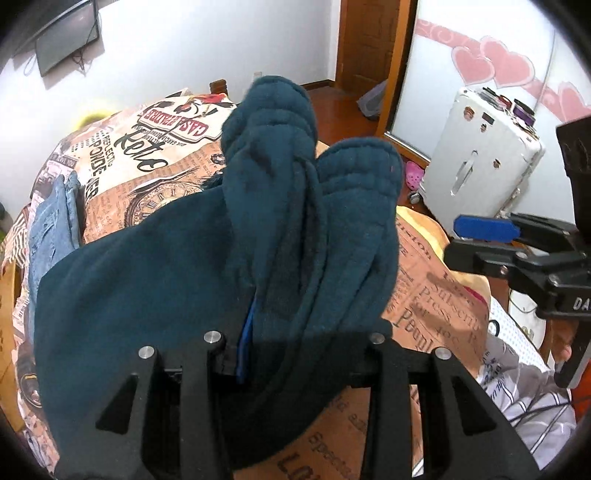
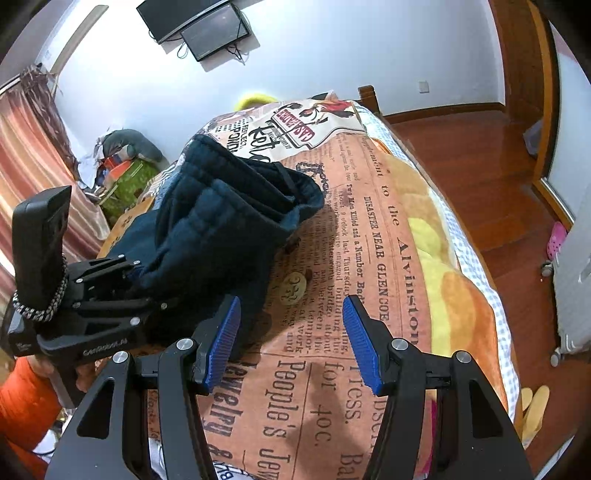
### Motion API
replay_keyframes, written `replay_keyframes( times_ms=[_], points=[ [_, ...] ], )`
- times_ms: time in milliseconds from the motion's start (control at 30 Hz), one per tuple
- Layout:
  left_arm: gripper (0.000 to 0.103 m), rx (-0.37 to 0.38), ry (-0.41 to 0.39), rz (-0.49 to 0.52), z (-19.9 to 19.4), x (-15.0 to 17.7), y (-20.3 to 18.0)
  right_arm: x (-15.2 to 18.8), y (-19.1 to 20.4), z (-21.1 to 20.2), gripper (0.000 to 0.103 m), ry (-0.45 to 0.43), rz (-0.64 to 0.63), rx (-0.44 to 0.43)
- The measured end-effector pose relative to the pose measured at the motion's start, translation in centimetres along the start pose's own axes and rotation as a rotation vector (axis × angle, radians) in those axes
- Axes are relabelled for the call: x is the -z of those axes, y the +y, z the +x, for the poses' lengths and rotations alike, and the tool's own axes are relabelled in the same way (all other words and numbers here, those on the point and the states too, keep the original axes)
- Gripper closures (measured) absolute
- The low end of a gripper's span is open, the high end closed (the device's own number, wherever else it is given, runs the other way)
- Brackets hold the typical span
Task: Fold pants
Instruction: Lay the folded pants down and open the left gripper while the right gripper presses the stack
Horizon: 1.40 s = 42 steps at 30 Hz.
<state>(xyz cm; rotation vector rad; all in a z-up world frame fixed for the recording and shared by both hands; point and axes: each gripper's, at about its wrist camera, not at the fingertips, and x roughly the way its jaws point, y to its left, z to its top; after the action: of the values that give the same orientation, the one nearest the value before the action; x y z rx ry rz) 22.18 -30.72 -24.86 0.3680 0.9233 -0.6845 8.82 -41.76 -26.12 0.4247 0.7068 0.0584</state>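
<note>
Pants [image 1: 184,266], dark teal fleece, lie bunched on the bed [image 2: 369,240], their thick cloth piled between the jaws of the left claw [image 1: 291,332] and covering nearly all of that camera's view. A strip of blue pad shows at the left jaw against the fabric; the other pad is buried, so the left claw looks clamped on the pants, though the pads' contact is mostly hidden. In the right wrist view the same claw [image 2: 136,271] comes in from the left with the cloth heaped over its tip. The right claw [image 2: 291,343] hangs over the bedspread with its jaws wide and nothing between them; the pants' edge lies just beside its left pad. An orange sleeve [image 2: 22,398] shows at the near left.

The newspaper-print bedspread [image 1: 436,295] spreads under everything. Left of the pants lies a folded pair of blue jeans [image 1: 51,229]. Farther right, on the wooden floor [image 2: 461,147], stands a white suitcase [image 1: 480,158] with a pink clog [image 1: 413,174] beside it. On the far wall hangs a dark screen [image 2: 214,33], and at the far left a striped curtain [image 2: 26,147]
</note>
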Motion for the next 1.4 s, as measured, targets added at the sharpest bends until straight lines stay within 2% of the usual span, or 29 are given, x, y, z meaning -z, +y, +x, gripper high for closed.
replay_keyframes(
  times_ms=[67, 133, 200, 400, 533, 633, 700, 733, 867, 1033, 1067, 1133, 1200, 1400],
  points=[
    [0.066, 0.006, -0.001, -0.001, -0.4, 0.0, -0.1, 0.0, 0.2, 0.0, 0.048, -0.005, -0.002, 0.001],
    [0.059, 0.04, 0.003, -0.026, -1.1, -0.1, 0.2, 0.1, 0.3, -0.2, 0.048, -0.011, -0.002, 0.0],
    [0.046, 0.097, -0.008, -0.064, -2.1, -0.1, 0.6, 0.1, 0.5, -0.5, 0.048, -0.016, -0.006, 0.001],
    [0.044, 0.073, -0.106, -0.104, -6.2, -0.3, 2.4, 0.4, 1.3, -0.9, 0.048, -0.018, -0.02, -0.005],
    [0.038, -0.028, -0.147, -0.152, -7.6, -0.7, 6.0, 0.9, 2.3, -0.3, 0.048, 0.005, -0.035, -0.024],
    [0.034, -0.096, -0.14, -0.194, -7.5, -1.3, 9.8, 1.2, 3.2, 0.7, 0.048, 0.038, -0.051, -0.045],
    [0.033, -0.171, -0.125, -0.214, -6.8, -1.8, 12.6, 1.5, 3.9, 1.5, 0.048, 0.066, -0.059, -0.06],
    [0.033, -0.206, -0.112, -0.234, -6.4, -2.0, 14.4, 1.6, 4.2, 2.0, 0.048, 0.082, -0.063, -0.068],
    [0.033, -0.257, -0.032, -0.312, -3.5, -2.5, 20.8, 1.9, 5.4, 4.0, 0.048, 0.147, -0.095, -0.094],
    [0.033, -0.366, 0.1, -0.295, 2.3, -2.1, 25.6, 1.7, 6.4, 6.4, 0.047, 0.197, -0.119, -0.093],
    [0.032, -0.36, 0.126, -0.3, 3.4, -1.8, 26.3, 1.6, 6.4, 6.7, 0.048, 0.202, -0.12, -0.089],
    [0.024, -0.325, 0.173, -0.31, 5.6, -1.0, 27.9, 1.1, 5.9, 7.5, 0.048, 0.215, -0.107, -0.09],
    [0.011, -0.305, 0.175, -0.309, 6.5, -0.1, 28.6, 0.8, 5.6, 8.4, 0.048, 0.231, -0.103, -0.09],
    [0.009, -0.228, 0.143, -0.323, 5.7, 2.6, 29.6, -1.2, 5.5, 10.5, 0.048, 0.226, -0.151, -0.063]
  ],
)
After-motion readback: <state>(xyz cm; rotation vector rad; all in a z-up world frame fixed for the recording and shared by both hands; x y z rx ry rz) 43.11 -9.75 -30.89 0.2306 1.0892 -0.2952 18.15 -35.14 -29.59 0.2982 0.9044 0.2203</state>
